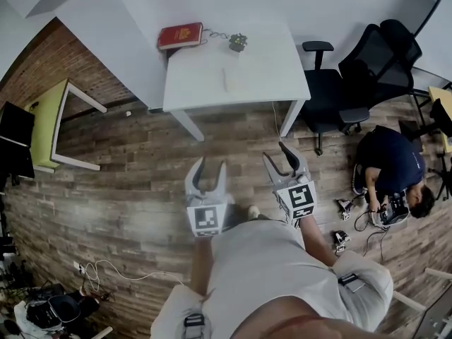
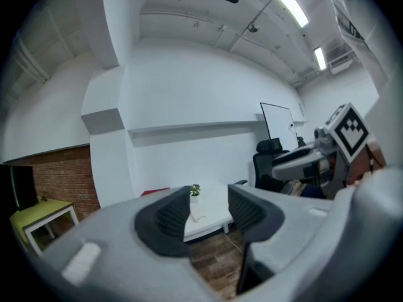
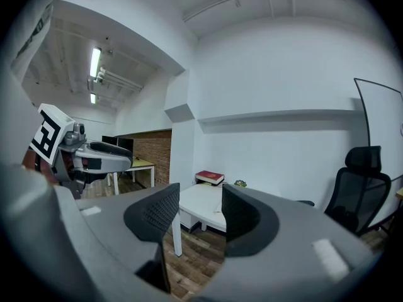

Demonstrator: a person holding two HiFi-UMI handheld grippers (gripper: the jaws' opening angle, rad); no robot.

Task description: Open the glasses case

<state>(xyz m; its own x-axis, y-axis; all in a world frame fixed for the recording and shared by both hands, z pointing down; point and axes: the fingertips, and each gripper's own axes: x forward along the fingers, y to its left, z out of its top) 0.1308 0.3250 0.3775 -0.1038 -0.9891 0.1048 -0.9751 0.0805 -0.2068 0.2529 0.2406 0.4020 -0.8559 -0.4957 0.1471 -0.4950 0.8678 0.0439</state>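
Wooden floor (image 1: 141, 154) separates both grippers from the white table (image 1: 268, 76) farther off. The left gripper (image 1: 212, 162) and right gripper (image 1: 274, 150) have their jaws partly apart and empty. A pale flat thing mid-table seems to be the glasses case (image 1: 233, 78). A red book (image 1: 180, 35) and small plant (image 1: 238, 42) sit at the far edge, and black chairs (image 1: 332, 90) stand to the right.

L tool (image 1: 212, 164) & R tool (image 1: 275, 151) held fwd side by side, jaws apart.
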